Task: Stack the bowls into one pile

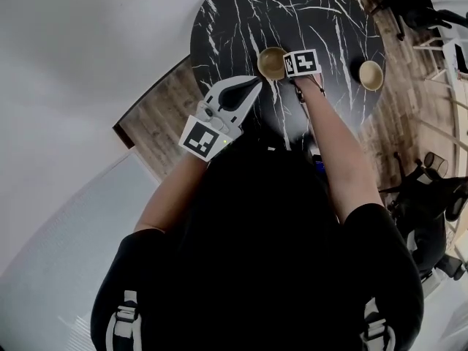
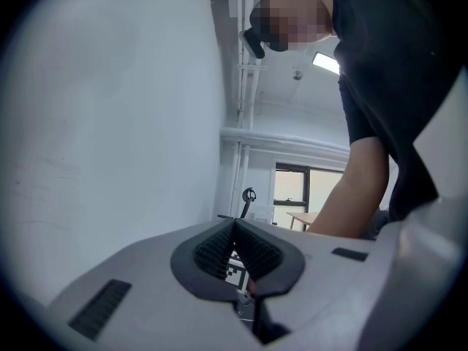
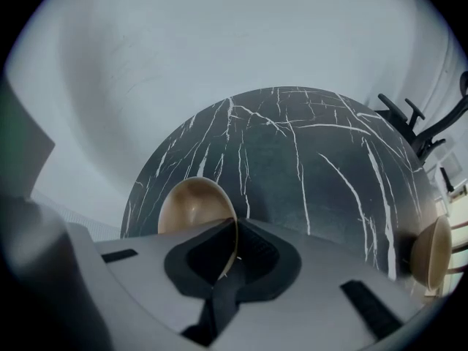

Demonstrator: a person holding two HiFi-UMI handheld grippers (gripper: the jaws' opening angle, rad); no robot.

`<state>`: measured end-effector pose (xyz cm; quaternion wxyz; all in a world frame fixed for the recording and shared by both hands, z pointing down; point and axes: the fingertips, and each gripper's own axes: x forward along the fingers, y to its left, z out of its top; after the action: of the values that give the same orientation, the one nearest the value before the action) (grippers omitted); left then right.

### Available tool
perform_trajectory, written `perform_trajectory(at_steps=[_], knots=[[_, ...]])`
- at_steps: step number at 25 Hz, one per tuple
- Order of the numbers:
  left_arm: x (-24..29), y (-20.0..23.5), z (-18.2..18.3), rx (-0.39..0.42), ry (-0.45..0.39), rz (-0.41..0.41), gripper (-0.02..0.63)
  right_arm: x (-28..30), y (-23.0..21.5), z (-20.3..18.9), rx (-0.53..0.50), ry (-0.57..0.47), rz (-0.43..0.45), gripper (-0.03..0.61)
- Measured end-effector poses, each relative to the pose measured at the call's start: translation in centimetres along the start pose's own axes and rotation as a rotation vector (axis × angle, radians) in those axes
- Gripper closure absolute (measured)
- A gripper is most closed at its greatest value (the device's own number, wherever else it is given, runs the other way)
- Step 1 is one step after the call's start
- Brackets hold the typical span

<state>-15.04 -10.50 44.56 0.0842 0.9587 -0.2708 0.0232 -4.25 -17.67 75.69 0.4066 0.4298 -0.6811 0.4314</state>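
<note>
Two tan bowls stand on a round black marble table [image 1: 322,20]. In the head view the nearer bowl [image 1: 270,62] sits mid-table and the second bowl [image 1: 371,74] lies off to the right. My right gripper [image 1: 287,67] points steeply down, shut on the near bowl's rim. In the right gripper view that bowl [image 3: 191,203] has its thin rim pinched between the pads of the right gripper [image 3: 235,224], and the other bowl [image 3: 430,253] shows at the far right edge. My left gripper [image 1: 255,82] hovers level at the table's near left edge, shut and holding nothing.
In the left gripper view the left gripper [image 2: 234,222] faces a white wall, a window and the person's arm [image 2: 358,189]. Black office chairs [image 1: 431,196] stand on the wood floor right of the table. A white wall lies left of it.
</note>
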Motion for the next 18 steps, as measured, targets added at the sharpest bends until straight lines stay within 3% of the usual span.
perform_trajectory(at_steps=[6, 18], knots=[[0.6, -1.3, 0.5, 0.003, -0.013, -0.061, 0.609, -2.3, -1.0, -1.2, 0.028, 0.005, -0.006, 0.566], [3.2, -6.0, 1.3, 0.045, -0.026, -0.235, 0.609, -8.4, -5.2, -6.1, 0.181, -0.046, -0.023, 0.566]])
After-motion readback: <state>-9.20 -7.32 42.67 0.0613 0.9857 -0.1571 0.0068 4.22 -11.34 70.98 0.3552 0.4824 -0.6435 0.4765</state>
